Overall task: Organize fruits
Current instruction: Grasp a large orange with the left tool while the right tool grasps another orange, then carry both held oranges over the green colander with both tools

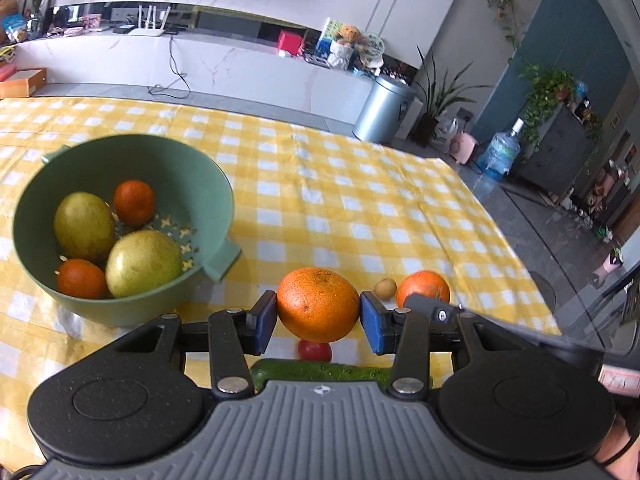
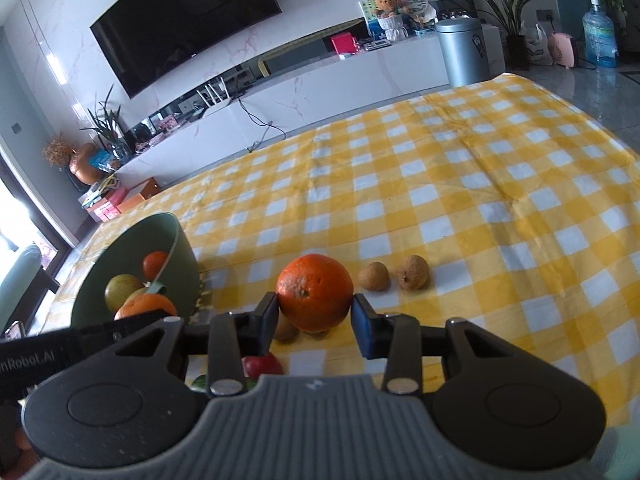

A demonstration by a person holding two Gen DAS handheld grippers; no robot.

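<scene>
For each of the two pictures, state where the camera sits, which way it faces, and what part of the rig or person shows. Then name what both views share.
Left wrist: on the left gripper, facing down over its held orange toward bowl and TV wall; a hand at the lower right.
Right wrist: on the right gripper, holding a darker orange, facing the same wall; left gripper's finger shows.
Shared: bowl, checked cloth, bin.

Yellow-and-white checked cloth (image 1: 360, 200) over the table. Beyond it, white marble-look cabinet (image 1: 240, 68); black television (image 2: 184, 20) on wall above. Silver bin (image 1: 386, 108) at cabinet end, potted plant (image 1: 436, 100) beside. Blue water bottle (image 1: 500, 156) on floor.
</scene>
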